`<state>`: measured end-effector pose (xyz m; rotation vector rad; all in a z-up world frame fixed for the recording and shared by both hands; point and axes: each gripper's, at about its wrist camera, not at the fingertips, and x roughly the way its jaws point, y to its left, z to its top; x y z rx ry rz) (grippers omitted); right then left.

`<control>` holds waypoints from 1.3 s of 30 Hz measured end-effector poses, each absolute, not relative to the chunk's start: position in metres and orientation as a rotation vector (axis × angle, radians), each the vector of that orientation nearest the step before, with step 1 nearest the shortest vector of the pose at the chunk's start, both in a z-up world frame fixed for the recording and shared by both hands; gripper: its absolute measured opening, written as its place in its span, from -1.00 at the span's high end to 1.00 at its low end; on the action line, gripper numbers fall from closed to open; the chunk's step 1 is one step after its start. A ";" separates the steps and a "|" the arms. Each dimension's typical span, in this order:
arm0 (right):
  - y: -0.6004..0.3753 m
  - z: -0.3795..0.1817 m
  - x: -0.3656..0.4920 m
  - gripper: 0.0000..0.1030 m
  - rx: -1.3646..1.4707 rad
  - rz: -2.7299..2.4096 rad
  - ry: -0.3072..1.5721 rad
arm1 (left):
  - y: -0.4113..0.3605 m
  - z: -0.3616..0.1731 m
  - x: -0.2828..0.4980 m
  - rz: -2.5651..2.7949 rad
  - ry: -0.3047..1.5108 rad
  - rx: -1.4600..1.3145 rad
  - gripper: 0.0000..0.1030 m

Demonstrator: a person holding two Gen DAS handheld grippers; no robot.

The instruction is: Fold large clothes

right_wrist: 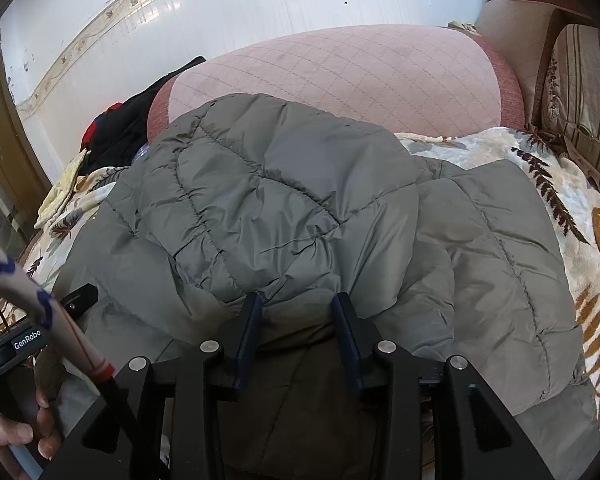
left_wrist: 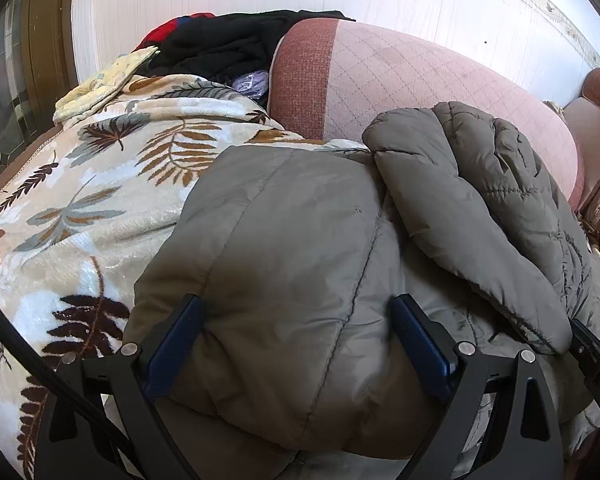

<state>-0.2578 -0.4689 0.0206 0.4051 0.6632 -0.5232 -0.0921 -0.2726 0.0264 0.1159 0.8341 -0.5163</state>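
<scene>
- The grey puffer jacket lies across the middle of the sofa seat, on a leaf-print blanket that covers the seat up to the pink quilted backrest.
- One sleeve is already laid inward over the jacket's body, so the fold looks begun but not finished; the rest of the body is spread out in a loose, puffy bundle, and I judge that halving it remains.
- The left gripper has its fingers spread wide with a thick bulge of jacket between them; whether the pads actually press the fabric cannot be told.
- The right gripper has its fingers at a narrower gap, at the near edge of the jacket; fabric lies between them, but a pinch is not clear.
- At the left end of the sofa, a heap of black and red clothes and a pale yellow cloth wait.
- Behind stands a white panelled wall; a striped cushion sits at the sofa's right end.
</scene>
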 end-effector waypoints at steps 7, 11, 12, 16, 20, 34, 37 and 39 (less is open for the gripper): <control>-0.467 0.020 -0.257 0.15 0.394 -0.523 0.664 | -0.273 0.027 -0.092 -0.516 0.832 0.117 -0.84; -0.466 0.020 -0.257 0.14 0.394 -0.524 0.664 | -0.273 0.026 -0.093 -0.519 0.827 0.118 -0.84; -0.467 0.020 -0.257 0.13 0.394 -0.523 0.664 | -0.273 0.026 -0.093 -0.519 0.826 0.119 -0.84; -0.466 0.020 -0.258 0.12 0.395 -0.523 0.662 | -0.272 0.028 -0.093 -0.520 0.819 0.117 -0.84; -0.463 0.022 -0.259 0.04 0.397 -0.521 0.652 | -0.271 0.032 -0.097 -0.524 0.808 0.110 -0.84; -0.447 0.024 -0.252 -0.25 0.335 -0.501 0.663 | -0.286 0.032 -0.115 -0.571 0.783 0.177 -0.84; -0.450 0.022 -0.252 -0.26 0.355 -0.496 0.664 | -0.286 0.032 -0.115 -0.569 0.780 0.181 -0.84; -0.450 0.022 -0.252 -0.27 0.353 -0.497 0.668 | -0.286 0.032 -0.115 -0.569 0.779 0.181 -0.84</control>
